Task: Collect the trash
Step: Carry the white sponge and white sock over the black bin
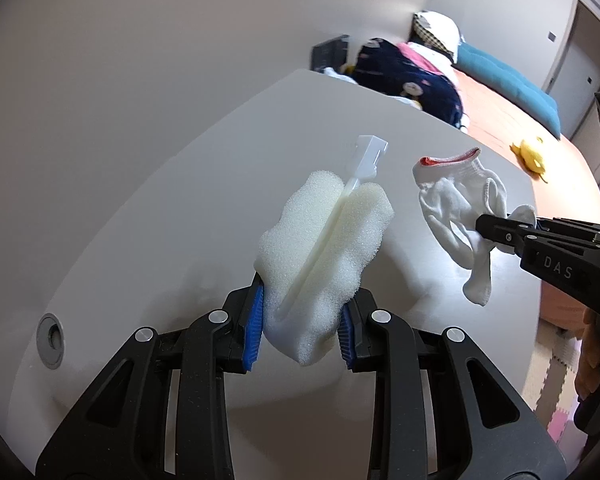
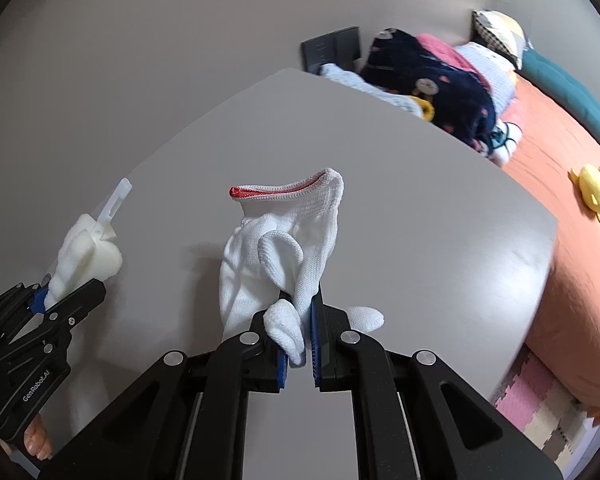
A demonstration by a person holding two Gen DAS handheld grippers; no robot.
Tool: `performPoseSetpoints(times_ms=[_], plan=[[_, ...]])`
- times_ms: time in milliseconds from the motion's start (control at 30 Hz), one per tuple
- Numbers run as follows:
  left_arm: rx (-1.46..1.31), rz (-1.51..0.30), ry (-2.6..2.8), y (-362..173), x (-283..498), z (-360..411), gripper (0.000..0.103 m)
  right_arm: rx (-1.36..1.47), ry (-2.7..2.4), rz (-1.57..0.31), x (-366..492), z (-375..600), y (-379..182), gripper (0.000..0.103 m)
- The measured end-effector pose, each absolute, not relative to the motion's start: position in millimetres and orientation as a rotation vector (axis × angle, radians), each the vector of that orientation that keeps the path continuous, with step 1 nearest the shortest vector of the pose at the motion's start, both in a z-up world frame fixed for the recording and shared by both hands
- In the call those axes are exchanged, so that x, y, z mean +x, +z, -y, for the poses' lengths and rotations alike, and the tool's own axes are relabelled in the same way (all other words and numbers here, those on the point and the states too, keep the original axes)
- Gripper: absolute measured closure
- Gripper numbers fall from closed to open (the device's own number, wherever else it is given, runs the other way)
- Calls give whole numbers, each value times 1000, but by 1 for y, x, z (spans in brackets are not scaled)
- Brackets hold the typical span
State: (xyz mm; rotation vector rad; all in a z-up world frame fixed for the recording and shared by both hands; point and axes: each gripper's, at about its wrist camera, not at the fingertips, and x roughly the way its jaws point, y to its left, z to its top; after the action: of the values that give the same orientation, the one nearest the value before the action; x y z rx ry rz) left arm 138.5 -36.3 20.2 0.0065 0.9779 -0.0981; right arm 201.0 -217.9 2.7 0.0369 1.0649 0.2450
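My left gripper (image 1: 302, 320) is shut on a white foam sponge with a white plastic handle (image 1: 324, 240) and holds it above the grey table (image 1: 160, 208). The sponge also shows in the right wrist view (image 2: 86, 260), at the left. My right gripper (image 2: 298, 332) is shut on a white knit glove with a red cuff (image 2: 284, 240), held up over the table. In the left wrist view the glove (image 1: 456, 208) hangs from the right gripper (image 1: 484, 230) to the right of the sponge.
A round cable grommet (image 1: 51, 340) sits in the table at the left. Beyond the table's far edge lies a bed with an orange sheet (image 2: 572, 208), a pile of clothes (image 2: 432, 88), a teal cushion (image 1: 512, 88) and a yellow toy (image 2: 590, 192). Foam floor mats (image 2: 540, 392) lie below.
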Motion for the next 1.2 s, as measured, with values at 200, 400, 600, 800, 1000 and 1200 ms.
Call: performPoseSetpoints(times_ms=[200, 400, 600, 800, 1000, 1200], plan=[[28, -976, -146, 24, 137, 76, 73, 76, 215, -1052, 187, 260, 9, 93], [57, -983, -197, 24, 137, 118, 73, 108, 177, -1041, 175, 301, 11, 93], [89, -990, -249, 25, 134, 159, 73, 149, 128, -1031, 159, 346, 11, 93], [129, -993, -308, 23, 132, 204, 72, 176, 79, -1028, 143, 389, 11, 93], [163, -1000, -369, 21, 127, 248, 71, 211, 23, -1021, 126, 432, 9, 93], [199, -1005, -423, 18, 125, 288, 71, 249, -35, -1016, 112, 474, 7, 93]])
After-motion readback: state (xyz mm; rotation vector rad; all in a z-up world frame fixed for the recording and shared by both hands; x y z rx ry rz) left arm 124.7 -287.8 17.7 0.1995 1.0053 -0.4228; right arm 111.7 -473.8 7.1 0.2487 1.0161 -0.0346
